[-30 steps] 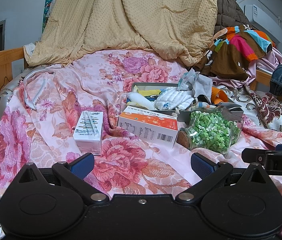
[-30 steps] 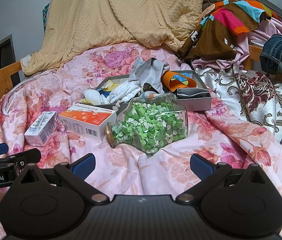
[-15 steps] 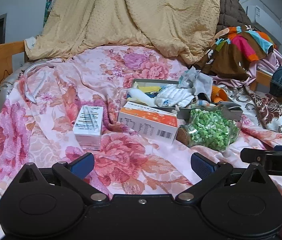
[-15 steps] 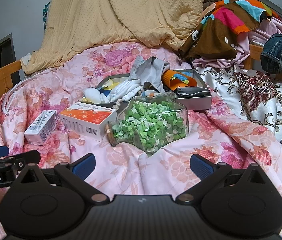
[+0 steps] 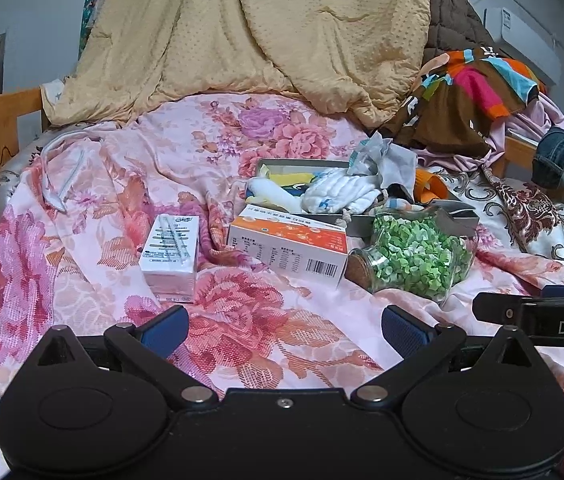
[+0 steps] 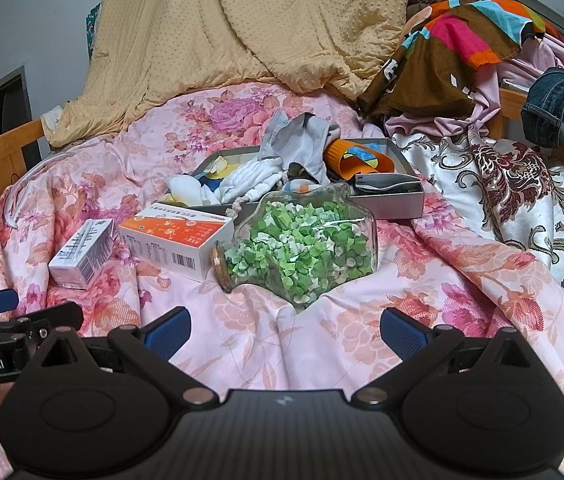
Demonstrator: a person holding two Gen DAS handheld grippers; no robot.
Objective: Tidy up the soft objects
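Both tongs hang low over the bed with nothing between their blue pads. Left gripper [image 5: 283,330] is spread wide and empty above the floral sheet [image 5: 242,320]; right gripper [image 6: 285,330] is likewise wide open and empty, with its side edge showing at 3 o'clock in the left view.

From the left view, a small white carton [image 5: 170,254] lies at 11 o'clock, well short of the pads. An orange-and-white box [image 5: 287,248] sits at 12 o'clock, and a glass jar [image 5: 413,258] of green bits lies on its side at 1 o'clock, its cork mouth touching the box's corner.

Behind both, a grey tray [image 6: 389,204] holds the soft things: a white sock bundle [image 6: 254,184] near its front left, a grey cloth [image 6: 305,148] draped over the far rim, and an orange sock [image 6: 355,160] toward the right. In the right view the tray stands at 12 o'clock, just behind the jar.

A tan blanket [image 6: 242,32] hangs at the back, and a striped garment [image 6: 461,36] and jeans [image 6: 561,104] pile at 2 o'clock.
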